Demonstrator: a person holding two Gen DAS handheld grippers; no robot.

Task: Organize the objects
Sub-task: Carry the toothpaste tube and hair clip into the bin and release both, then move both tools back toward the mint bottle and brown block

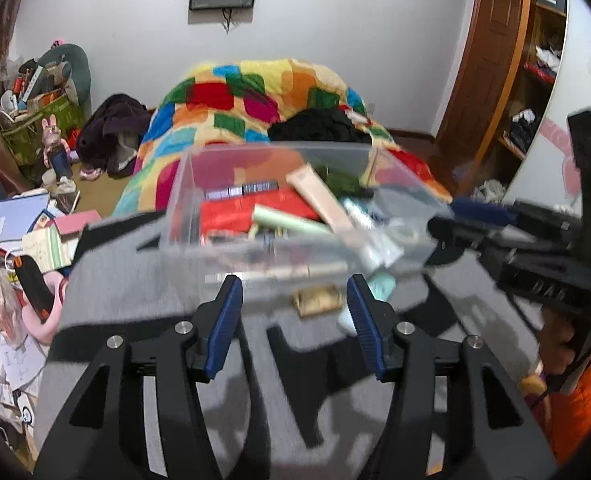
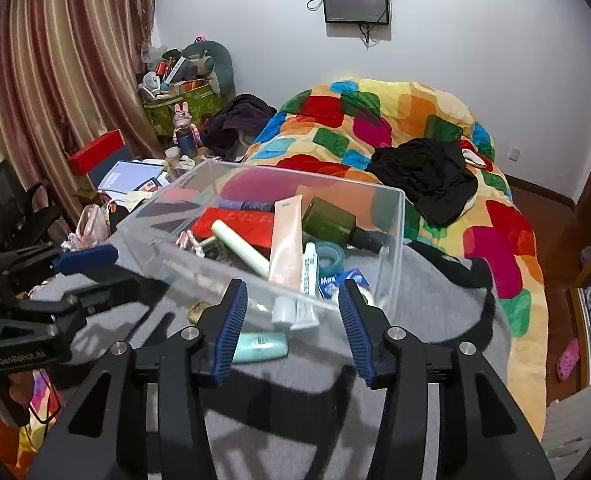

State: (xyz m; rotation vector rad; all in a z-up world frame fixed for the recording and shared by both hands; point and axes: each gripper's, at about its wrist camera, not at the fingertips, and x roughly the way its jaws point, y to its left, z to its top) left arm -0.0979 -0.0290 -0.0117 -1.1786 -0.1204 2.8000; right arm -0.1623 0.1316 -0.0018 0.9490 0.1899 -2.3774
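Right gripper: jaws spread, empty, poised over grey blanket. Left gripper: likewise spread, empty. Between them, teal tube lies outside clear bin, apparently awaiting collection; bin already holds tubes, green bottle, red box.

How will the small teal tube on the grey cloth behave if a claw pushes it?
The teal tube lies on its side outside the clear box, so it will probably roll or slide rather than tip. It looks small and plastic, likely light. The grey cloth under it is soft, which may slow rolling.
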